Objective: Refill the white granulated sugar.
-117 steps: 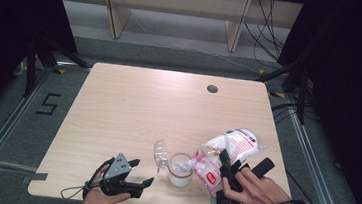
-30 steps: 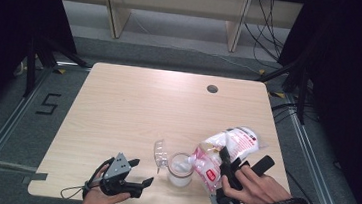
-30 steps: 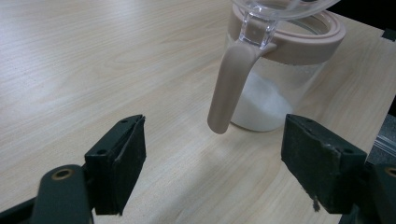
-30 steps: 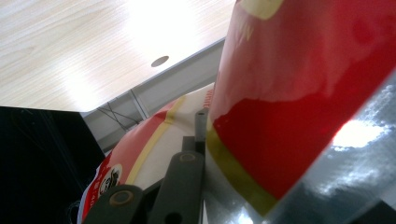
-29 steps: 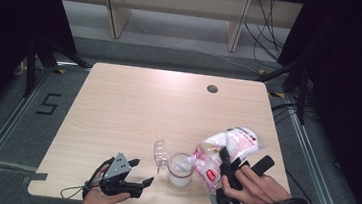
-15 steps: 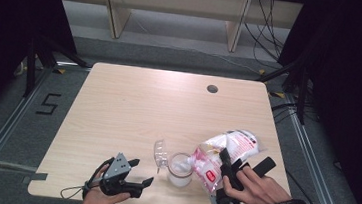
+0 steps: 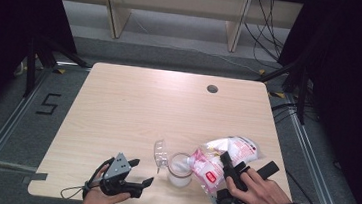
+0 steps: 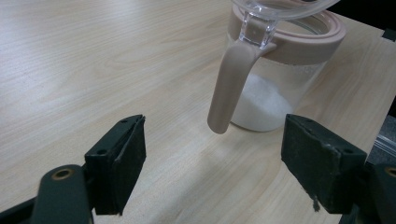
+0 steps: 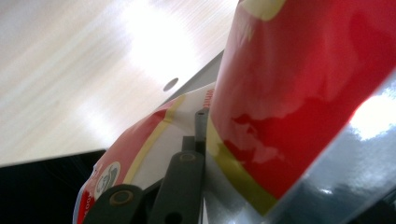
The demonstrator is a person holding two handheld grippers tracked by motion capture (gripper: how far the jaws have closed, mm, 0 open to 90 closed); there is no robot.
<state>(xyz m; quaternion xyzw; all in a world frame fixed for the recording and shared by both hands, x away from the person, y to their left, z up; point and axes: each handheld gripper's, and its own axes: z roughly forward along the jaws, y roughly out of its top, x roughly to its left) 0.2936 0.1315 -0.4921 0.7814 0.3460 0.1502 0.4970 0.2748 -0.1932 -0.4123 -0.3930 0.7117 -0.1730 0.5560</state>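
Two claws are in play at the near edge of the counter [image 7: 133, 102]. A red-and-white bag [image 7: 216, 158] is clamped by the right claw [image 7: 227, 167] w/ its jaws closed on the crinkled foil, and is tipped so its mouth hangs over a clear jar [image 7: 180, 169] standing just beside it, slightly left of centre near the front edge. White powder, approx. a shallow layer, is seen at the jar's bottom in the left gripper view, where a beige rim, a beige handle [image 8: 231, 84] and a flipped-up clear lid [image 7: 160, 153] are also seen. The left claw [image 7: 134, 172] is held released, jaws spread wide, low over the counter beside the jar w/o touching it. Pouring is judged to be the step in hand. Several risks are judged likely from here: the jar is not steadied, so a nudge from the bag or its weight on the rim could tip or slide it; if the bag's mouth is tilted too far or drifts off the opening, powder would be spilled onto the counter; the slick foil could slip betw. the right jaws, since only an edge seems pinched; the raised lid could be knocked shut by the bag.
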